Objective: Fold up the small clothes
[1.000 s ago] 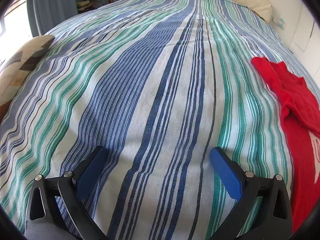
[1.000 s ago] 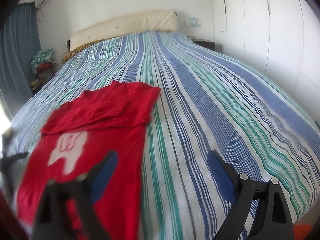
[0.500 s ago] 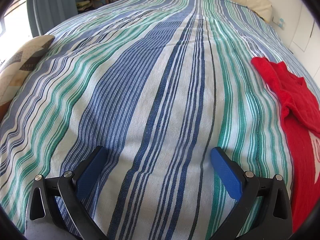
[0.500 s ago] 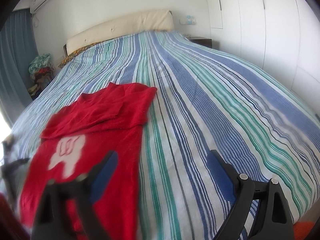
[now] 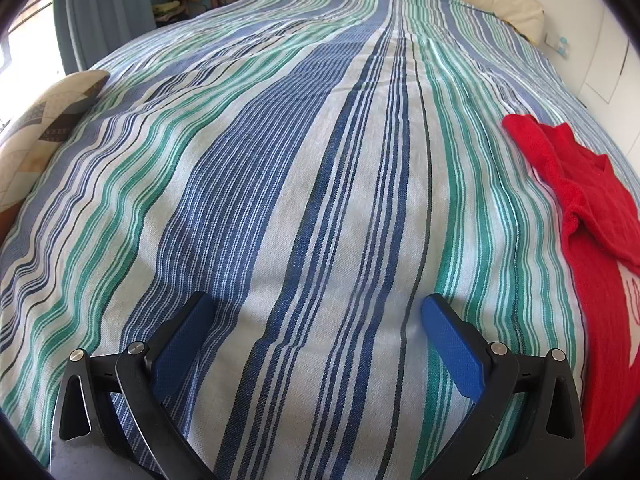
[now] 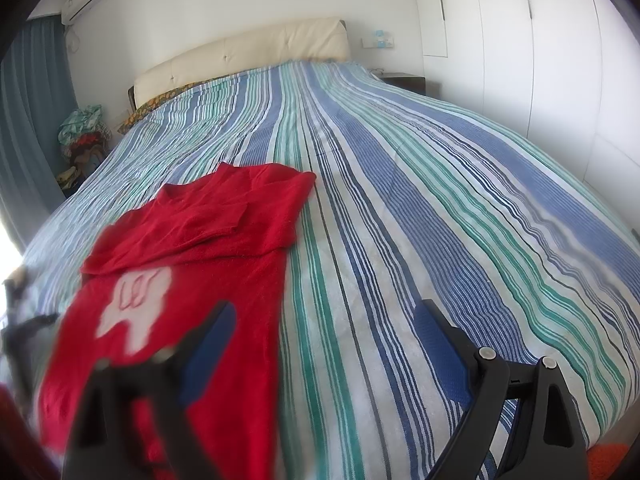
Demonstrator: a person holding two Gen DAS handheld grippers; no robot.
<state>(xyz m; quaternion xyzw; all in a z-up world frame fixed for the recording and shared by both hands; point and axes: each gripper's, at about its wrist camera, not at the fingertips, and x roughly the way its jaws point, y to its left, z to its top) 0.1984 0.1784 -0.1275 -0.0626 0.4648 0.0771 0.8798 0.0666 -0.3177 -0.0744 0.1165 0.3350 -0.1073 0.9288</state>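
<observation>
Presently both pairs of fingers stand wide apart with nothing between them. The left gripper (image 5: pixel 316 320) hangs over bare striped bedspread (image 5: pixel 280 200); the red top (image 5: pixel 592 220) lies well off beyond its right finger. The right gripper (image 6: pixel 324 332) hangs at the garment's (image 6: pixel 192 248) edge, its left finger (image 6: pixel 208 344) over red cloth, its right over the bedspread (image 6: pixel 440 200). Risks, as judged: one finger may snag bedspread along with the top; the sleeves folded across the chest may slip loose if lifted unevenly. The white tooth-shaped motif (image 6: pixel 136 304) bears red lines; no writing or brand is legible.
</observation>
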